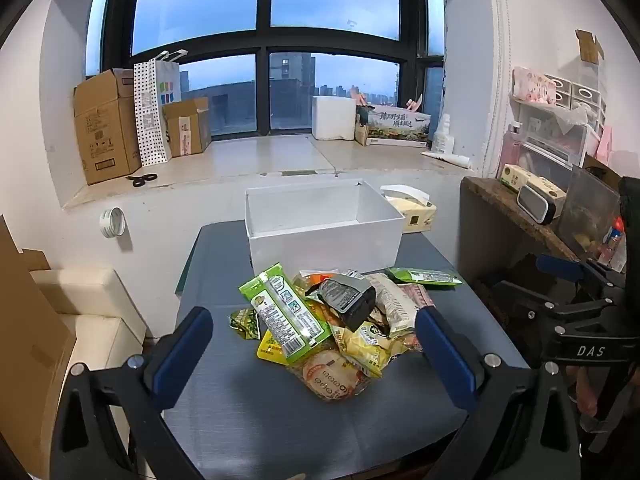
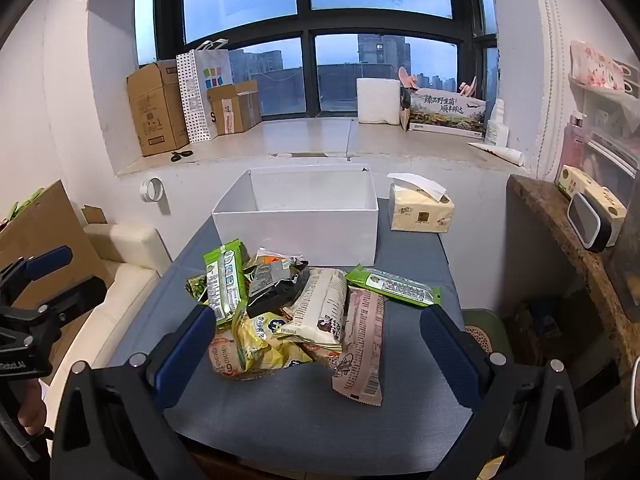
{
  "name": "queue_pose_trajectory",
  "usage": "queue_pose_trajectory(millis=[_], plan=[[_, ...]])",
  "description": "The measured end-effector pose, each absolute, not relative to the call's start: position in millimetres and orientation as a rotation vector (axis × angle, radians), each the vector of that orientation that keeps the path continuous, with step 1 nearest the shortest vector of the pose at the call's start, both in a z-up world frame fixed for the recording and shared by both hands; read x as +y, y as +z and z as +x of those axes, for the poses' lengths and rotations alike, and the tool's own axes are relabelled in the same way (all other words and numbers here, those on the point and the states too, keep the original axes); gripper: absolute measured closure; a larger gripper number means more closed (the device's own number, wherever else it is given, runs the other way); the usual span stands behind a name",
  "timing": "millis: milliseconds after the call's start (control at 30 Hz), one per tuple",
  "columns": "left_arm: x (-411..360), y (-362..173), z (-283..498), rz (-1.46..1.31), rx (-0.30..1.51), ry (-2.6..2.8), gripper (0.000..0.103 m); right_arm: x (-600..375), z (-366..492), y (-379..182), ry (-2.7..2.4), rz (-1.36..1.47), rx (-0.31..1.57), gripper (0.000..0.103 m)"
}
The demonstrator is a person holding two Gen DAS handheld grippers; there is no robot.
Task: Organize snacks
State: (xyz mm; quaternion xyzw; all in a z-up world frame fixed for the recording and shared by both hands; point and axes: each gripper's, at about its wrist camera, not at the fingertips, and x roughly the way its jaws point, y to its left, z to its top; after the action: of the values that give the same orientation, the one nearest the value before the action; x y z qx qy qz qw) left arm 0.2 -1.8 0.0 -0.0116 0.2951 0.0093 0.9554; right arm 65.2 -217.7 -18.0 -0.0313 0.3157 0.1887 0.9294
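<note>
A heap of snack packets (image 1: pixel 336 320) lies on the grey table (image 1: pixel 280 420), in front of an open white box (image 1: pixel 324 236). The heap holds a green packet (image 1: pixel 286 314), a dark packet (image 1: pixel 348 298), yellow packets and a round-cracker pack (image 1: pixel 328 376). In the right wrist view the same heap (image 2: pixel 288 312) includes a pink packet (image 2: pixel 360 348), a white packet (image 2: pixel 320 308) and a second green packet (image 2: pixel 394 286) lying beside it; the white box (image 2: pixel 300 224) is behind. My left gripper (image 1: pixel 314 344) is open, hovering before the heap. My right gripper (image 2: pixel 318 340) is open, hovering likewise. Both are empty.
A tissue pack (image 2: pixel 420 212) sits on the table right of the box. A brown counter (image 2: pixel 560 232) with a small device stands at right. A cream seat (image 2: pixel 120 280) is at left. Cardboard boxes (image 1: pixel 108 124) and scissors (image 1: pixel 142 179) rest on the window ledge.
</note>
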Motion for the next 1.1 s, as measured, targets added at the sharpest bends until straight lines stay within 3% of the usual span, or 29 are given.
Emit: queue_pose_trajectory(millis=[1100], plan=[[1.5,3.4,-5.2,-0.048,0.576,-0.008,0.0,-221.7,59.7,-10.2,0.399,-0.047,0.63,0.0]])
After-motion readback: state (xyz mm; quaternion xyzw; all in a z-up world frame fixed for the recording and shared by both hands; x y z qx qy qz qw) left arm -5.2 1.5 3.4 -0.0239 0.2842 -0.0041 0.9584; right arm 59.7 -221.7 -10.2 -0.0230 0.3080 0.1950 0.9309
